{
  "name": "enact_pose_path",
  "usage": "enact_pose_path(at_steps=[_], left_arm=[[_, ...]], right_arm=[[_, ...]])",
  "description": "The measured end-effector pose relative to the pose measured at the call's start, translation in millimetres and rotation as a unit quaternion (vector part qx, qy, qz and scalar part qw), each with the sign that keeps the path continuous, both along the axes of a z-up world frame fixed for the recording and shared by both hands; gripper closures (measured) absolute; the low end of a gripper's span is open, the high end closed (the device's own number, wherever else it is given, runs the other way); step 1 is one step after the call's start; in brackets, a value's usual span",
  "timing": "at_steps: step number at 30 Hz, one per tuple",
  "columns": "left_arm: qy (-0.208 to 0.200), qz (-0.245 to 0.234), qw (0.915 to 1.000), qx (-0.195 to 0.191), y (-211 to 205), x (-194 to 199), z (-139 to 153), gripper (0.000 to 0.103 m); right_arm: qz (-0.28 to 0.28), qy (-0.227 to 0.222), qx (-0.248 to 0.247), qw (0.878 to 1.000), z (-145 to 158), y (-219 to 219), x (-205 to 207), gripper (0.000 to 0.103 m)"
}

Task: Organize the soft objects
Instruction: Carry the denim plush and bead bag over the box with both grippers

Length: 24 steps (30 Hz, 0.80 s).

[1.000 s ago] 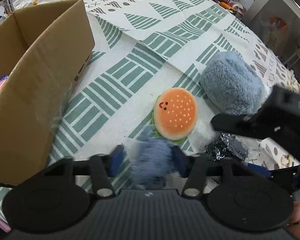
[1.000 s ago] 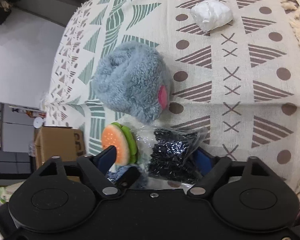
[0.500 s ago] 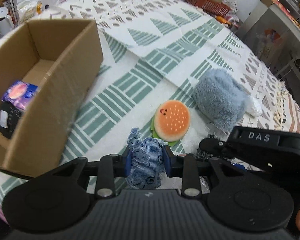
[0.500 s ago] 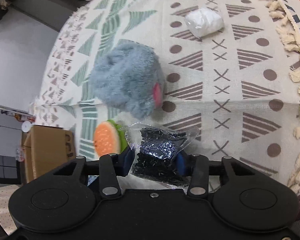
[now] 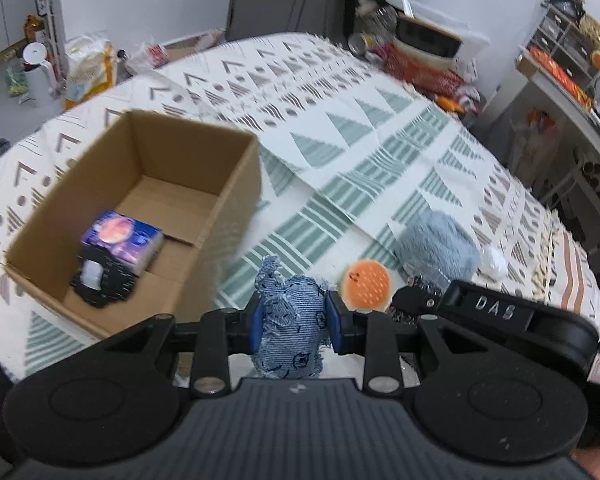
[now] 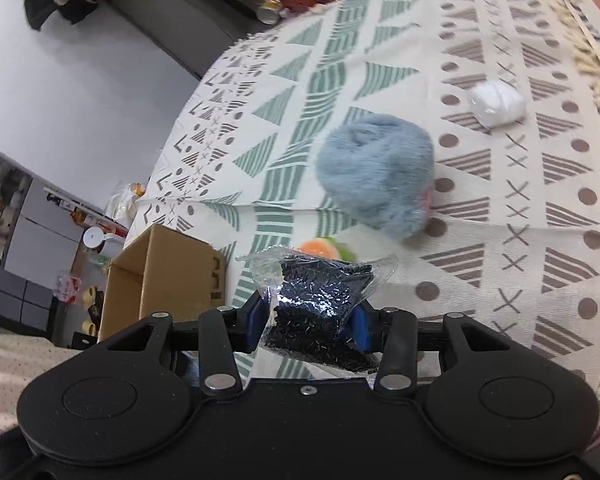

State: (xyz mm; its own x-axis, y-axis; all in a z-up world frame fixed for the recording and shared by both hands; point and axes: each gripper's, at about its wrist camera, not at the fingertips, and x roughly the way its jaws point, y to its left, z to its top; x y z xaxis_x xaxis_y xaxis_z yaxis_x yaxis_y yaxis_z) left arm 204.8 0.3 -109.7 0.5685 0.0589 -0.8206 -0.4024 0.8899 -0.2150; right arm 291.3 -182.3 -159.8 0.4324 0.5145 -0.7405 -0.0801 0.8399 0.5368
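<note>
- Your left gripper has its fingers closed on a denim toy, which sits pinched between the blue pads and clear of the patterned cloth on the desk.
- Ahead and to the left of those fingers stands an open cardboard box; inside it lie a purple packet and a black bag just in front of the packet.
- Just past the right fingertip of your left gripper a burger toy lies on the cloth, and beyond that, further right, a grey-blue plush.
- A white wad lies just beside the plush on its far right.
- Your right gripper has its fingers clamped on a clear bag of dark glittery bits, lifted off the cloth.
- Straight ahead of the right fingers you see the burger toy partly hidden behind the bag, then the plush further on.
- The white wad lies far ahead and to the right, well apart from the plush.
- The box stands to the left of the right fingers.
</note>
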Motion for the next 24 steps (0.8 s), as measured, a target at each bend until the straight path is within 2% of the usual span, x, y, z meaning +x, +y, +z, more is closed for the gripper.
enact_pose_path(at_steps=[14,24], left_arm=[[-0.04,0.03,0.9986,0.016,38.8,-23.3,31.2,0.072],[-0.045,0.053,0.9974,0.019,74.6,-29.7,32.4,0.072]], right_arm=[[0.031,-0.072,0.009,0.997,26.7,44.0,-14.6,0.06],[0.047,-0.105,0.035,0.993,32.8,68.9,-11.3,0.06]])
